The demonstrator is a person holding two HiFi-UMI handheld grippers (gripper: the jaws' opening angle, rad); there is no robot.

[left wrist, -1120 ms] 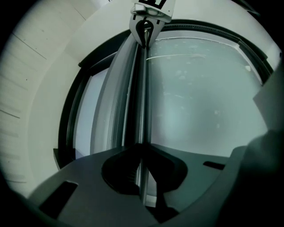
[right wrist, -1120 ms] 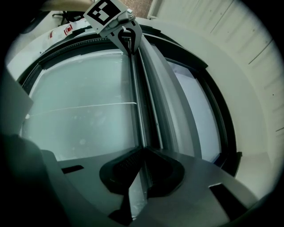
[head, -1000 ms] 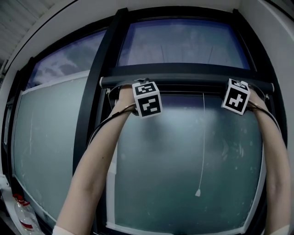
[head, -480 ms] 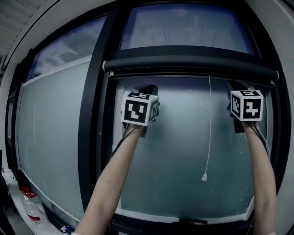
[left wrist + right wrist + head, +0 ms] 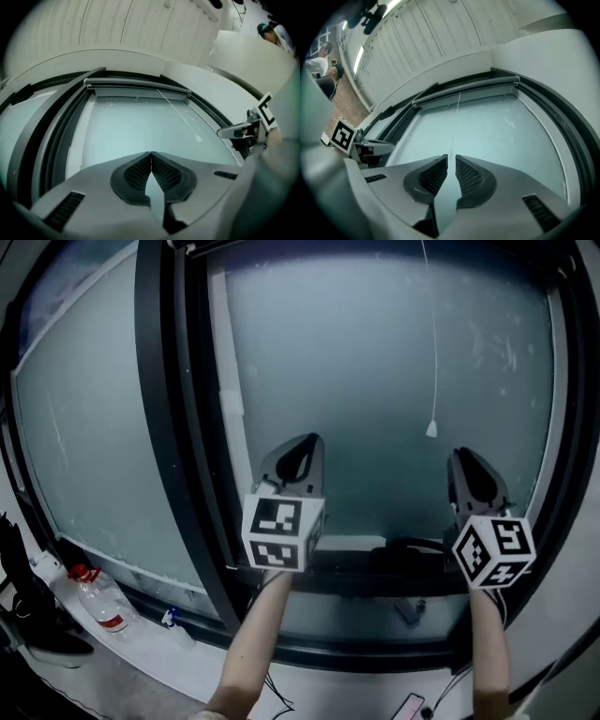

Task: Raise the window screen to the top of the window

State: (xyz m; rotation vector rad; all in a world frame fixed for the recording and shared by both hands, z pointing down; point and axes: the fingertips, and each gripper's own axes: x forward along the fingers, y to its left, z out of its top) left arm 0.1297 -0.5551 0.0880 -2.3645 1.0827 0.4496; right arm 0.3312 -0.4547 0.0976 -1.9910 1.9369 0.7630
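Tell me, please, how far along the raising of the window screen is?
Done, it seems: the grey screen rail lies along the top of the frosted glass pane. In hand: nothing; the left gripper is shut and empty, the right gripper slightly open and empty, both low near the dark sill. Left: apparently nothing.

Indoor workroom, more like an office or lab than a home. In the head view, a tall dark-framed window (image 5: 155, 427) with frosted panes fills the frame, and a plastic bottle (image 5: 98, 601) stands on the ledge (image 5: 141, 638) at lower left. The right gripper view shows a white slatted ceiling (image 5: 440, 33) with strip lights (image 5: 359, 56) and a person (image 5: 321, 54) at upper left.
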